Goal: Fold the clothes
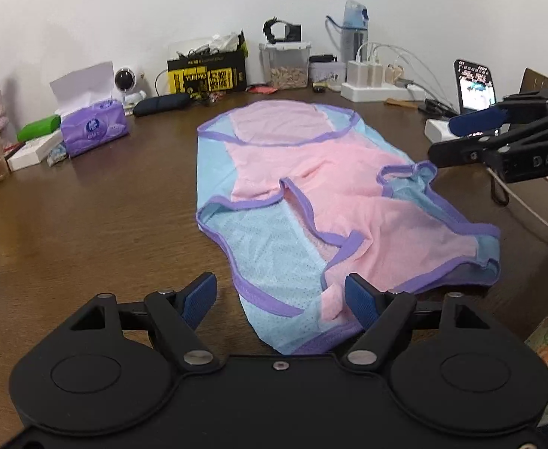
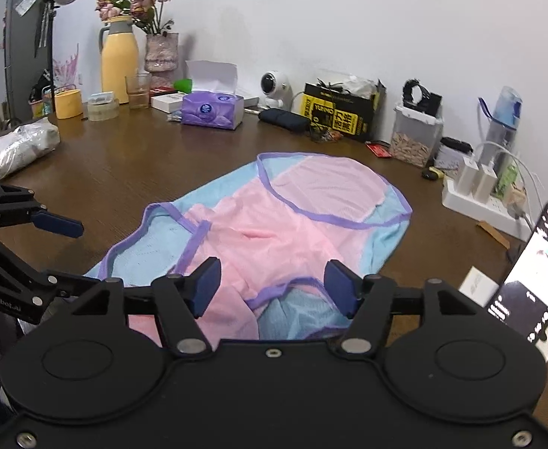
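Garment [image 1: 311, 187] on counter [image 1: 105, 205]: sides lapped inward, long, no crosswise fold | left claw [image 1: 280, 301] spread, 6 o'clock hem | right claw [image 2: 272, 286] spread, empty

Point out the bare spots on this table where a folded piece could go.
The widest bare wood lies left of the pink and blue garment, between it and the purple tissue box. The back edge by the wall is crowded: black and yellow box, power strip. The right side holds a phone and cables.

Even indoor light, fisheye-bent edges, perhaps slightly soft
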